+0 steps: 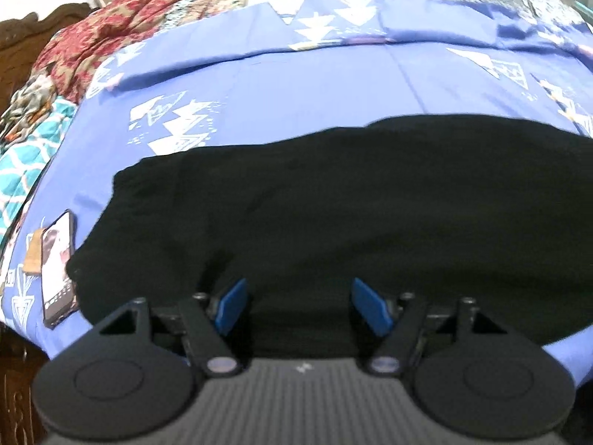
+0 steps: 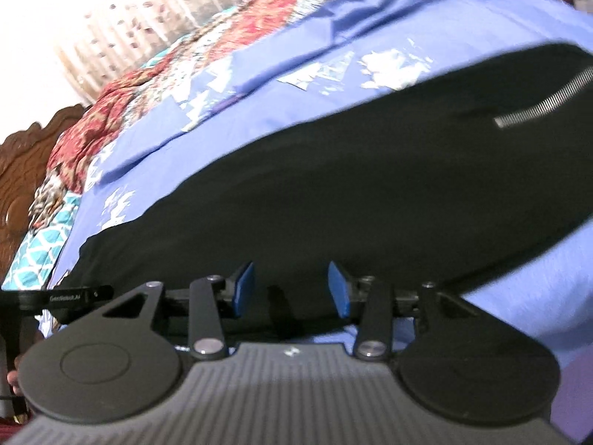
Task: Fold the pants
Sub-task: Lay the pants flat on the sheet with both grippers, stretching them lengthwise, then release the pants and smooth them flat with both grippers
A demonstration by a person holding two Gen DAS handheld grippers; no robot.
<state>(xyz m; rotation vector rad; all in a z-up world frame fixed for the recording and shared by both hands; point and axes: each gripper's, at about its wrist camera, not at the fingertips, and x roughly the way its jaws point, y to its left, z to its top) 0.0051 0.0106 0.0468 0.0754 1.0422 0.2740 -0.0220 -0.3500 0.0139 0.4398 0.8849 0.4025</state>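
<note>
Both claws spread wide, nothing gripped, black pants flat on the bed

Pants (image 1: pixel 352 200) lie across the blue sheet (image 1: pixel 296 92), filling 3 to 9 o'clock in both wrist views; left gripper (image 1: pixel 298 306) and right gripper (image 2: pixel 291 288) sit at 6 o'clock over the near edge, contact unclear. Phone (image 1: pixel 57 267) just beside the pants at 9 o'clock, patchwork quilt (image 1: pixel 92 44) at 11

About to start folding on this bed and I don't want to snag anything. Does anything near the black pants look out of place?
Yes: a black smartphone with its screen lit lies on the blue patterned bedsheet, right beside the left end of the black pants, almost touching them, with a tan card next to it. Nothing looks spilled or damaged.
</note>
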